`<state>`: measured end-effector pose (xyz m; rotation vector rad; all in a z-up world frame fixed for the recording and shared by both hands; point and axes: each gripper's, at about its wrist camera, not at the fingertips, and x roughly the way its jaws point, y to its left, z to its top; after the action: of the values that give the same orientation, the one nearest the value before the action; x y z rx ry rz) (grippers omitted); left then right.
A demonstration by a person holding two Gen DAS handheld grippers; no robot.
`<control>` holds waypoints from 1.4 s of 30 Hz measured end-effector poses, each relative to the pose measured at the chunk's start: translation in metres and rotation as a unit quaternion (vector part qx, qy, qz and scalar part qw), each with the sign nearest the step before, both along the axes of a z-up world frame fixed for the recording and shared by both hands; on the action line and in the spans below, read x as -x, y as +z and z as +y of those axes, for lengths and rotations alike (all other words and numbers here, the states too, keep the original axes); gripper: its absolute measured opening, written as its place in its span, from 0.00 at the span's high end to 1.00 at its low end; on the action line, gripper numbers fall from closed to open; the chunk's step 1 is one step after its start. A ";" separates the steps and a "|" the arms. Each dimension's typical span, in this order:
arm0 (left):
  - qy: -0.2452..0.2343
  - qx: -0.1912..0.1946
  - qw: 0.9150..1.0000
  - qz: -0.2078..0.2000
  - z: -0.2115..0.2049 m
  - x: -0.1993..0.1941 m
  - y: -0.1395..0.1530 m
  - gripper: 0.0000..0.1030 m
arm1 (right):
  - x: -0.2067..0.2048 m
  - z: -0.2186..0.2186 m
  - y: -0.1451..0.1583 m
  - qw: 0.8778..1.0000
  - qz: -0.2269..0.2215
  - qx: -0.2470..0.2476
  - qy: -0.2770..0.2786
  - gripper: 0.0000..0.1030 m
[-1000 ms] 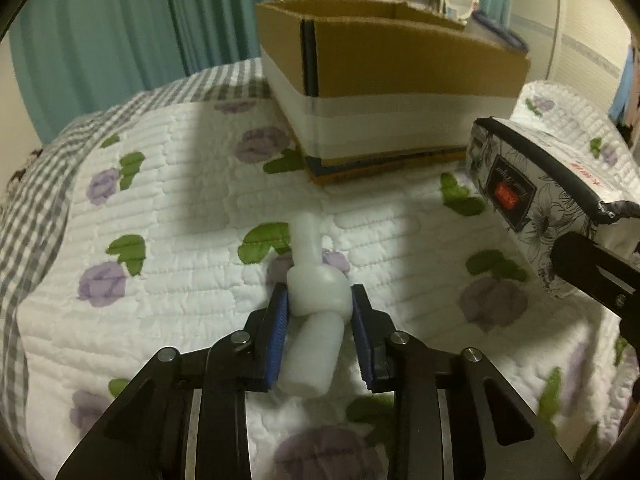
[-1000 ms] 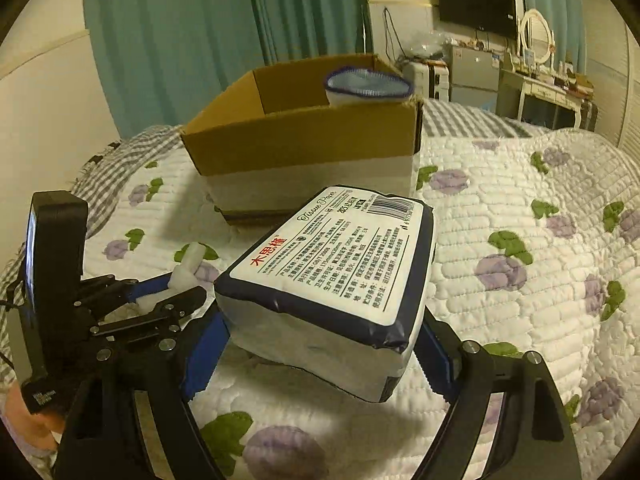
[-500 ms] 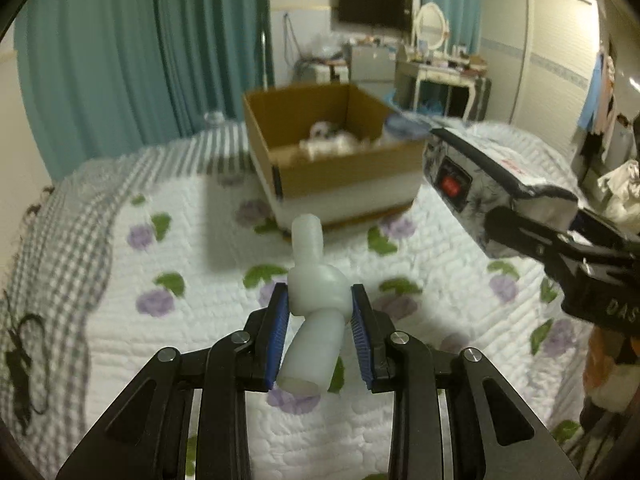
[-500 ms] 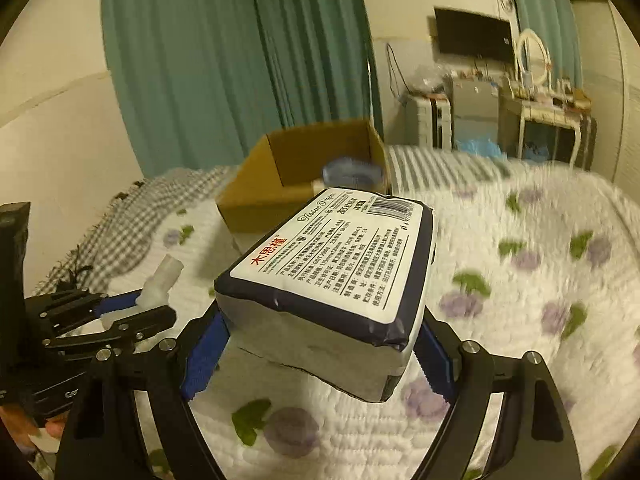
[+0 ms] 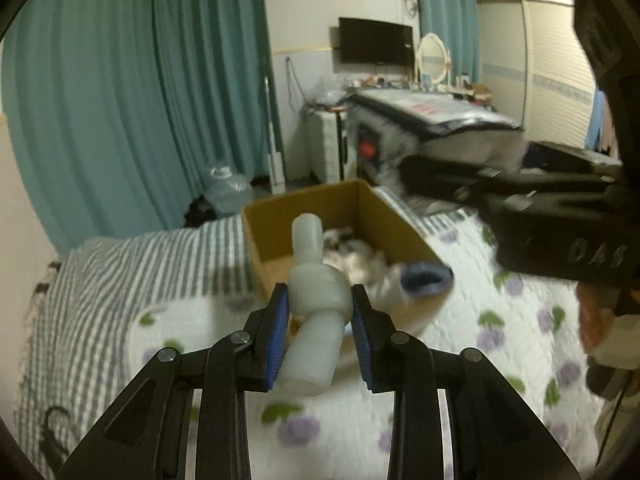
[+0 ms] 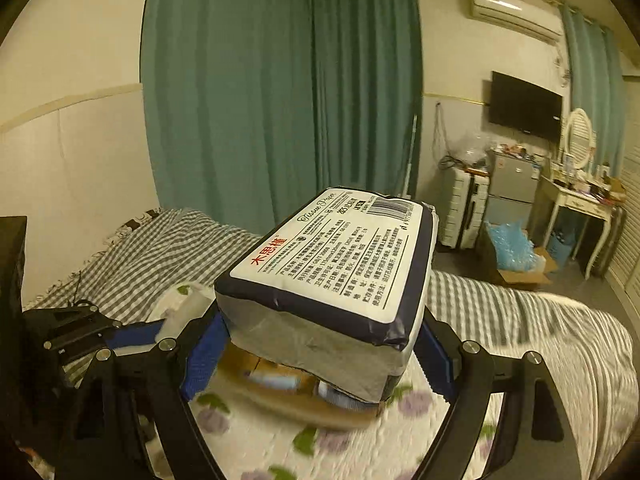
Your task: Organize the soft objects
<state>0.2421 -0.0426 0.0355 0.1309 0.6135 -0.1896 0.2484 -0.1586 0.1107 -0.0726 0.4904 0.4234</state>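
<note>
My left gripper (image 5: 319, 308) is shut on a white knotted foam tube (image 5: 316, 300) and holds it in the air in front of the open cardboard box (image 5: 256, 236). The box holds soft white items (image 5: 352, 252) and a blue-edged item (image 5: 424, 280) at its near right corner. My right gripper (image 6: 320, 344) is shut on a tissue paper pack (image 6: 332, 264) and holds it above the box (image 6: 280, 392). In the left wrist view the pack (image 5: 432, 128) and the right gripper (image 5: 540, 216) hang above the box's right side.
The box stands on a bed with a floral quilt (image 5: 500, 320) and a grey checked blanket (image 5: 100, 280). Teal curtains (image 5: 140, 100) hang behind. A water jug (image 5: 228, 192), a TV (image 5: 376, 42), a suitcase (image 6: 464, 208) and a dressing table (image 6: 576, 196) stand past the bed.
Both grippers have risen from the quilt with their loads and moved toward the box. The box interior shows from above in the left wrist view.
</note>
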 end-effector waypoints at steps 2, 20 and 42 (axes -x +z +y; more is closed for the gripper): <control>0.005 0.007 1.000 0.006 0.000 -0.025 -0.009 0.71 | -0.029 0.006 -0.006 1.000 0.006 0.004 0.008 0.19; 0.046 -0.023 0.999 0.017 0.001 -0.095 -0.057 0.32 | -0.144 0.017 -0.082 0.996 0.067 0.026 -0.044 0.03; 0.095 0.010 0.967 -0.236 0.026 0.133 0.162 0.15 | 0.099 -0.035 0.167 0.989 -0.120 0.001 -0.081 0.00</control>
<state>0.1092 -0.0162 0.1970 0.0923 0.1464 0.0240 0.1494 -0.1932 0.2780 -0.0833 0.2562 0.2503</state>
